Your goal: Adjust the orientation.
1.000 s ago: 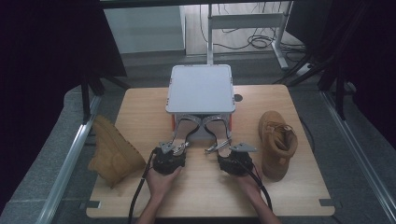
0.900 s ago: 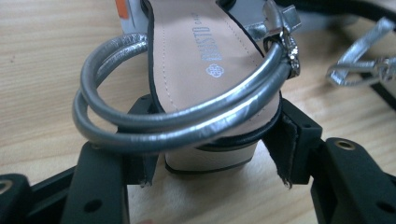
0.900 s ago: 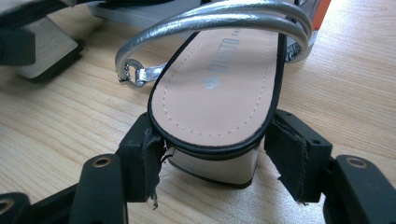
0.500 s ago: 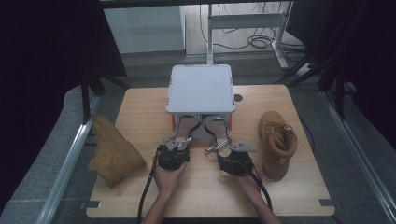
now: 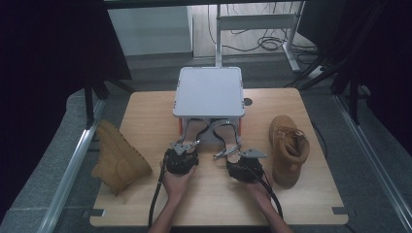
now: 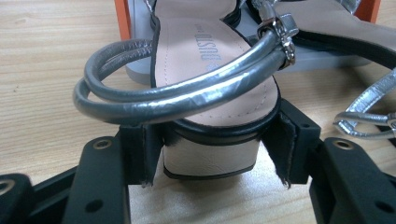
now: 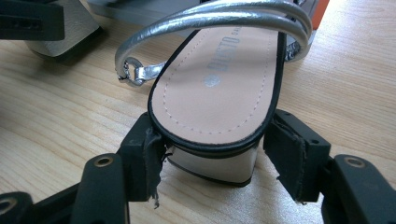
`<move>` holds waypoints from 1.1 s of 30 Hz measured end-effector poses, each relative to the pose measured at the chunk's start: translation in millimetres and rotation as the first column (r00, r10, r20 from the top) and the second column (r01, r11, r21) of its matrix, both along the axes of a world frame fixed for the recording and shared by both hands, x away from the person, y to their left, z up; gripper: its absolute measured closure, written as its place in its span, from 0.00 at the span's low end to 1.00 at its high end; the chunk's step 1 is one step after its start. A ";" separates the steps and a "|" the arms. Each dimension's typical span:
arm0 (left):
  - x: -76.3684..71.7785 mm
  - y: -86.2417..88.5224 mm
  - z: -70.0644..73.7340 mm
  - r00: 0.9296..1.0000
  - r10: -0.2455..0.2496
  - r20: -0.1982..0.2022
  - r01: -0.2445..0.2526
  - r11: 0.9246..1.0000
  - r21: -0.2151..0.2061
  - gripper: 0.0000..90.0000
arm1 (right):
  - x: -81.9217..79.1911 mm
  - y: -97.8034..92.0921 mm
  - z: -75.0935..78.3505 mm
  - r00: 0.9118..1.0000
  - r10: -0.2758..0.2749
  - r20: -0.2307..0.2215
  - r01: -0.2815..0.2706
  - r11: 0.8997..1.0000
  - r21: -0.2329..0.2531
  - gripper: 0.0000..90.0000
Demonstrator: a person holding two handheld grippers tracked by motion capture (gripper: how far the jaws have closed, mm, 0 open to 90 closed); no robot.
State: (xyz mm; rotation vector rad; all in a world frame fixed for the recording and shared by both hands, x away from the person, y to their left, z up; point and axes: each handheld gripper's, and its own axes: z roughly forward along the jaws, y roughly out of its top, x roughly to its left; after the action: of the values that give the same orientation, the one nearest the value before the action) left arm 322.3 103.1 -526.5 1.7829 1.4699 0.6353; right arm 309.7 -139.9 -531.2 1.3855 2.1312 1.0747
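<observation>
Both grippers' fingers [image 6: 140, 154] bracket sandal heels [image 6: 210, 156], ungripped.

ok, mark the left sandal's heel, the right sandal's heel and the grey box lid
left sandal [image 6: 210, 156], left gripper view, heel block.
right sandal [image 7: 212, 164], right gripper view, heel block.
grey box lid [image 5: 210, 91], high view, lid centre.

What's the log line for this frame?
left gripper: jaws around left sandal heel | right gripper: jaws around right sandal heel | box: lidded

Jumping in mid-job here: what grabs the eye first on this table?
Two silver-strapped sandals at the table's middle: the left sandal has its block heel between the left gripper jaws, the right sandal likewise in the right gripper. Their toes point at a grey shoebox. A tan boot stands right, another tan boot lies left.
</observation>
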 end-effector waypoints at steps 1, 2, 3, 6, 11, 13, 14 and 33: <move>0.6 -0.5 -0.1 1.000 0.005 0.006 -0.005 1.000 0.002 0.46 | 0.0 0.0 0.0 1.000 0.000 0.000 0.000 1.000 0.000 0.44; 0.6 -0.5 -0.1 1.000 0.005 0.006 -0.005 1.000 0.002 0.47 | 0.0 -0.1 0.0 1.000 0.000 0.000 0.000 1.000 0.000 0.44; 0.9 -0.7 -0.2 1.000 0.008 0.010 -0.008 1.000 0.001 0.47 | 0.1 -0.2 0.0 1.000 0.000 -0.001 0.000 1.000 0.001 0.44; 2.2 -2.0 -0.6 1.000 0.015 0.017 -0.015 1.000 0.006 0.47 | 0.1 -0.4 0.1 1.000 0.000 -0.002 0.000 1.000 0.001 0.44; 4.7 -3.9 -1.6 1.000 0.021 0.023 -0.021 1.000 0.014 0.47 | 0.4 -1.6 0.2 1.000 0.006 -0.004 -0.006 1.000 0.001 0.45; 6.9 -4.4 -1.0 0.999 0.024 0.026 -0.025 0.999 0.020 0.47 | 0.4 -1.8 0.3 1.000 0.006 -0.004 -0.006 1.000 0.000 0.45; 8.5 -4.6 -0.6 0.999 0.026 0.026 -0.027 0.999 0.020 0.47 | 0.3 -2.2 0.2 1.000 0.007 -0.004 -0.007 1.000 -0.001 0.45; 38.1 -9.2 1.6 0.997 0.072 0.036 -0.072 0.997 0.017 0.47 | -0.6 -2.9 -0.4 1.000 0.005 -0.004 -0.005 1.000 0.005 0.45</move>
State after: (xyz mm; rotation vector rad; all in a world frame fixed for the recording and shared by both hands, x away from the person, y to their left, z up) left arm 360.5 93.9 -524.9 1.7305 1.5149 0.7150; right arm 309.2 -142.9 -531.5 1.3862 2.1373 1.0811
